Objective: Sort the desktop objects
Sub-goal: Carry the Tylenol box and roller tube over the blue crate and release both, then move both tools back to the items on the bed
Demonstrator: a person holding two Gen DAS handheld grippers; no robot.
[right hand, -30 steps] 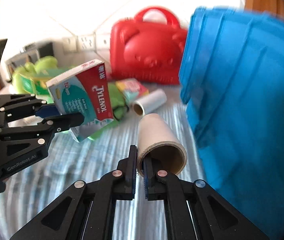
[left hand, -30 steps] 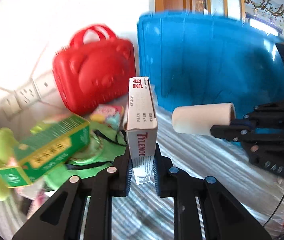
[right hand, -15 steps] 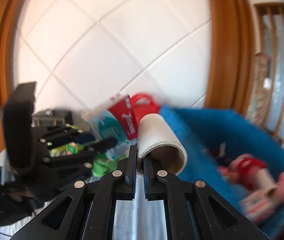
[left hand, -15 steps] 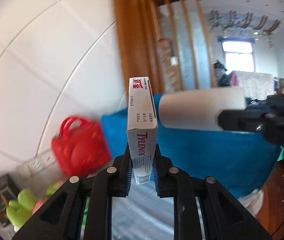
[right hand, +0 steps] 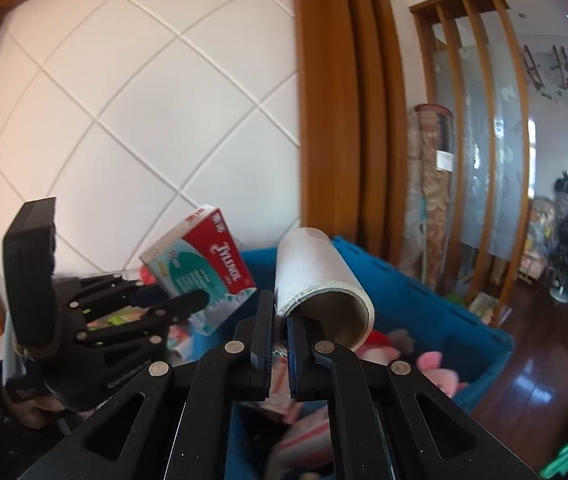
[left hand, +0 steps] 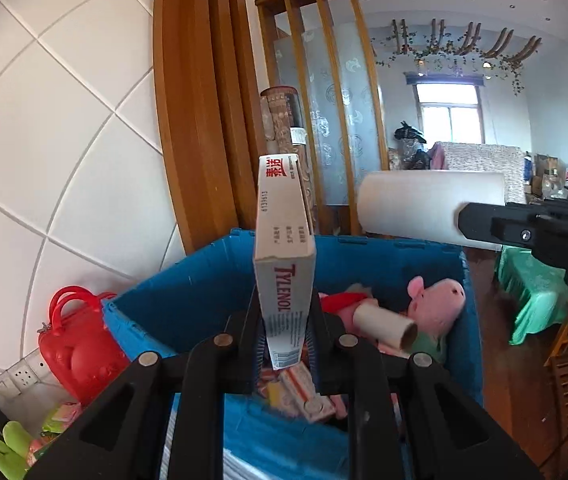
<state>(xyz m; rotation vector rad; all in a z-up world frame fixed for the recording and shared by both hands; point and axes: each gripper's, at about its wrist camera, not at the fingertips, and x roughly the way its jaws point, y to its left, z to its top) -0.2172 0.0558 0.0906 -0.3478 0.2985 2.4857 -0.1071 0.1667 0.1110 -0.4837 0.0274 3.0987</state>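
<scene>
1. Left wrist view: left gripper (left hand: 285,336), black plastic w/ ribbed pads, is clamped on a Tylenol box (left hand: 284,256). It is glossy white cardboard, rectangular, held upright on its narrow edge above the bin.
2. Same view: right gripper (left hand: 479,222) comes in from the right holding a paper roll (left hand: 423,206), a smooth off-white cylinder lying level.
3. Vs 1 s ago: both grippers were low over the striped tabletop by the bin's outer wall; now they're up over its rim and the bin interior shows. Grips unchanged.
4. Blue plastic bin (left hand: 204,280), ribbed rim, open top. Inside: pink plush pig (left hand: 437,300), a cardboard tube (left hand: 383,322), a small flat box (left hand: 303,392).
5. Outside the bin, lower left: red hard-shell bear case (left hand: 76,344), green plush (left hand: 8,448).
6. Right wrist view: right gripper (right hand: 280,332) is closed tight on the wall of the paper roll (right hand: 315,272), w/ the hollow brown core facing the lens.
7. Left gripper (right hand: 188,300) holds the Tylenol box (right hand: 200,268) tilted, beside the roll, over the blue plastic bin (right hand: 423,300); pink plush inside is blurred.
</scene>
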